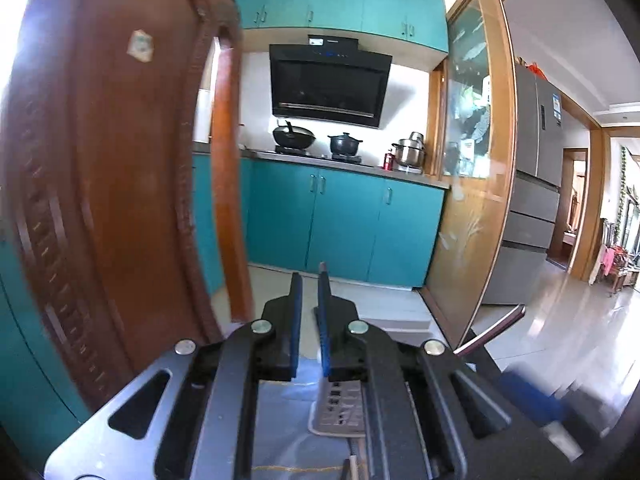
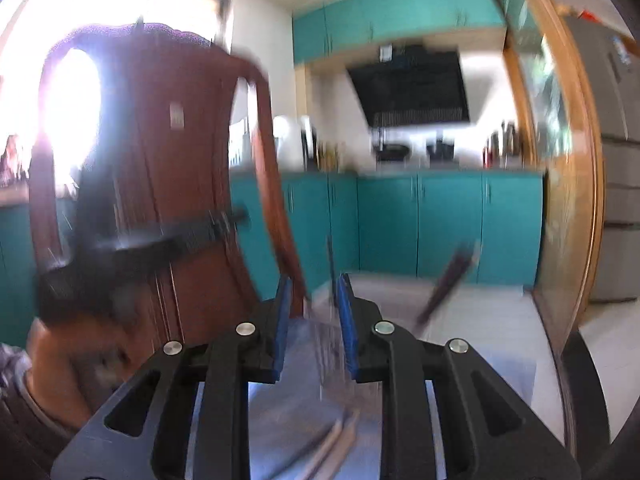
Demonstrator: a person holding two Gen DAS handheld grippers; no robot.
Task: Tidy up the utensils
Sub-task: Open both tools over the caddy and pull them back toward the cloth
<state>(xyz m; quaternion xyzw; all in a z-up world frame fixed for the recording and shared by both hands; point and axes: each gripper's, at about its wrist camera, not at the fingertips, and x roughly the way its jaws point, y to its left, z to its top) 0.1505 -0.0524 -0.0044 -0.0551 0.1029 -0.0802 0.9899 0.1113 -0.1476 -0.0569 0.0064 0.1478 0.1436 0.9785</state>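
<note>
While both grippers point toward the teal kitchen cabinets (image 1: 344, 216), the left gripper (image 1: 311, 280) has its blue pads nearly together, with nothing that I can see pinched between them, so it is closed. Under it, on the table's clear cover (image 1: 288, 420), sits a grey utensil holder (image 1: 340, 408) with little slots. A dark wooden chair back (image 1: 112, 184) stands just to the left. The right gripper (image 2: 313, 284) has its jaws a little apart, and no thing is pressed between its pads. Below it lie some pale chopsticks (image 2: 332, 448) on the table, quite blurry. A dark stick-like thing (image 2: 448, 280) shows to its right in the air, too blurry to name. Far back there is a black range hood (image 1: 330, 84), a wok (image 1: 294, 136), a black pot (image 1: 345, 143) and a shiny steel pot (image 1: 410, 150) on the counter.
</note>
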